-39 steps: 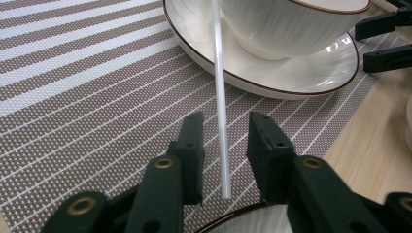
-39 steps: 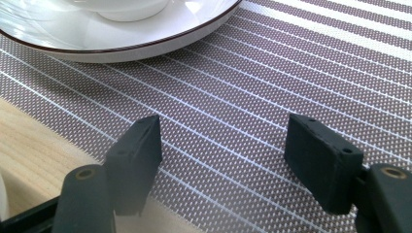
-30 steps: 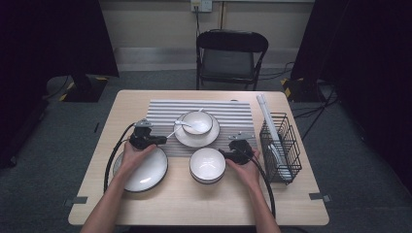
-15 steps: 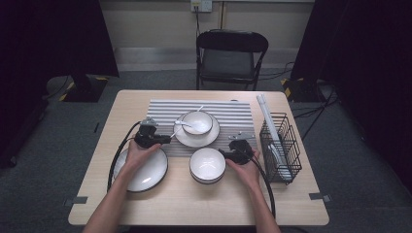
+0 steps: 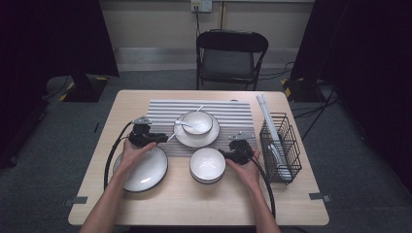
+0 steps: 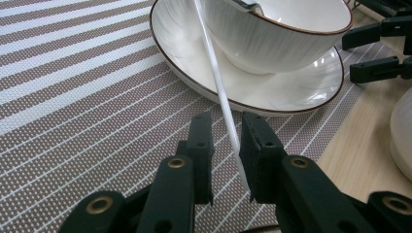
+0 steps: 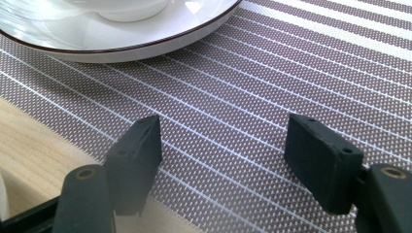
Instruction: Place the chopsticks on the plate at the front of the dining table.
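A white spoon [image 5: 179, 126] leans on a white bowl [image 5: 197, 121] that stands on a dark-rimmed plate [image 5: 196, 140]; its thin handle [image 6: 219, 85] runs down between the jaws of my left gripper [image 6: 226, 141]. Those jaws have just been opening. The handle lies against the right-hand jaw with a gap on its other side, so the gripper is open around it. In the high view the left gripper [image 5: 160, 138] sits at the plate's left. My right gripper [image 7: 223, 145] is open and holds nothing, low over the striped mat [image 7: 272, 73] beside the plate [image 7: 121, 43].
A second white bowl [image 5: 207, 165] stands by the right gripper [image 5: 224, 153], and a large plate [image 5: 141, 170] lies under the left hand. A black wire rack [image 5: 279, 141] holding a plate stands at the right. A folding chair [image 5: 231, 53] is behind the table.
The left gripper has edged slightly right toward the plate. The right hand and the dishes have kept still.
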A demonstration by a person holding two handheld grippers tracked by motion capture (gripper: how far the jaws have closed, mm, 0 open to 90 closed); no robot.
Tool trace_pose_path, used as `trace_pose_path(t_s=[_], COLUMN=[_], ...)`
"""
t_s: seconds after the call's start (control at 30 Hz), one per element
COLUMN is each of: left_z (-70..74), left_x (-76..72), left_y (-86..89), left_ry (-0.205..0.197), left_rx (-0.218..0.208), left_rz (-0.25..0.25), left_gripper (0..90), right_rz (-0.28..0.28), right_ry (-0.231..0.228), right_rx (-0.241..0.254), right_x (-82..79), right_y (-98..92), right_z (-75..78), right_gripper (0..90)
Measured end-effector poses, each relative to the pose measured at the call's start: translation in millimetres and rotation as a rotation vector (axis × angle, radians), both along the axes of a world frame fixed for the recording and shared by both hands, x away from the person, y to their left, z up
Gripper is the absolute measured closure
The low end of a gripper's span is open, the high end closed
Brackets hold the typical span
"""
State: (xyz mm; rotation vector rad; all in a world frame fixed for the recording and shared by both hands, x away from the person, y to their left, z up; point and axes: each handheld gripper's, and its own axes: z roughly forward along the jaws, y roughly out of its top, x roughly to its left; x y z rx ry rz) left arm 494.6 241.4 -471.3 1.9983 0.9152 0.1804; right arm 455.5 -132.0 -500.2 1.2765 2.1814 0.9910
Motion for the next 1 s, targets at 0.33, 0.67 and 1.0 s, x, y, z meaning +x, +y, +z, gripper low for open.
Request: trace_pose_path(t_s=[0.33, 0.67, 1.0], left_z=[-5.9, -0.5, -2.4], left_x=[-0.1, -1.3, -12.1], left_y=[-9.9, -6.4, 4.9], left_ry=[0.019, 0.004, -0.007], left_rx=[0.026, 0.013, -0.012], left_rz=[-0.026, 0.000, 0.026], left_gripper=[80.3, 67.8, 43.6], right_rz=[0.000, 0.000, -0.005], right_ry=[0.000, 0.000, -0.001], right_rx=[0.001, 0.000, -0.002], right_x=[0.0, 0.0, -0.1], right_y=[-0.1, 0.0, 0.7], right_z=[0.0, 0.0, 0.0], right_gripper=[29.2, 29.2, 29.0])
